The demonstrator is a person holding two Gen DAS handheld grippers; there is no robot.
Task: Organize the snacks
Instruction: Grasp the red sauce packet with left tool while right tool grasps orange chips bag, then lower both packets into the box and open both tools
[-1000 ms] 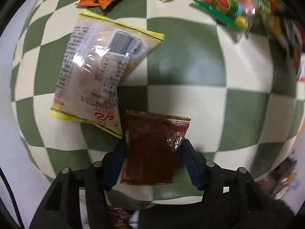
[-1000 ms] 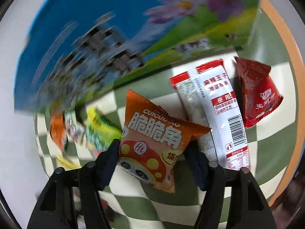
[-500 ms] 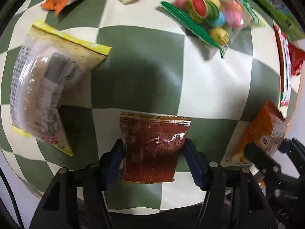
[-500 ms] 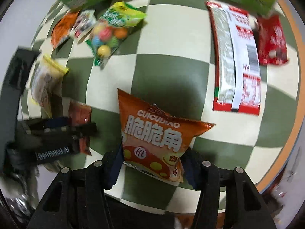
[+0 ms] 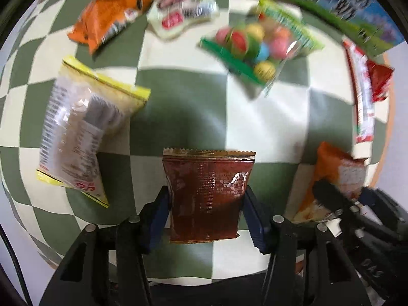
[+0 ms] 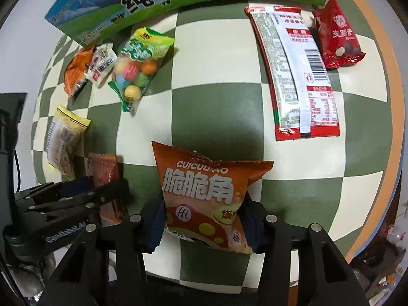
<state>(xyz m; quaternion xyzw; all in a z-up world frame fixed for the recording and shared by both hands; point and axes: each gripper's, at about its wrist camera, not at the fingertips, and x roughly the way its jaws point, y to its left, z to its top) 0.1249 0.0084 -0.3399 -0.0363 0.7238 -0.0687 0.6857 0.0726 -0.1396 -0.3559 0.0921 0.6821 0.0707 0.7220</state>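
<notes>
Mid-carry: left gripper pinched a brown sachet, right gripper pinched an orange chip bag, both lifted over the checkered table. Next probably needs placing each beside similar snacks ahead.

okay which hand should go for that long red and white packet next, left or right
Probably right, once free. The long red-and-white packet lies on the right side of the table, nearer the right gripper. Both are full: right holds the orange chip bag, left gripper the brown packet.
</notes>
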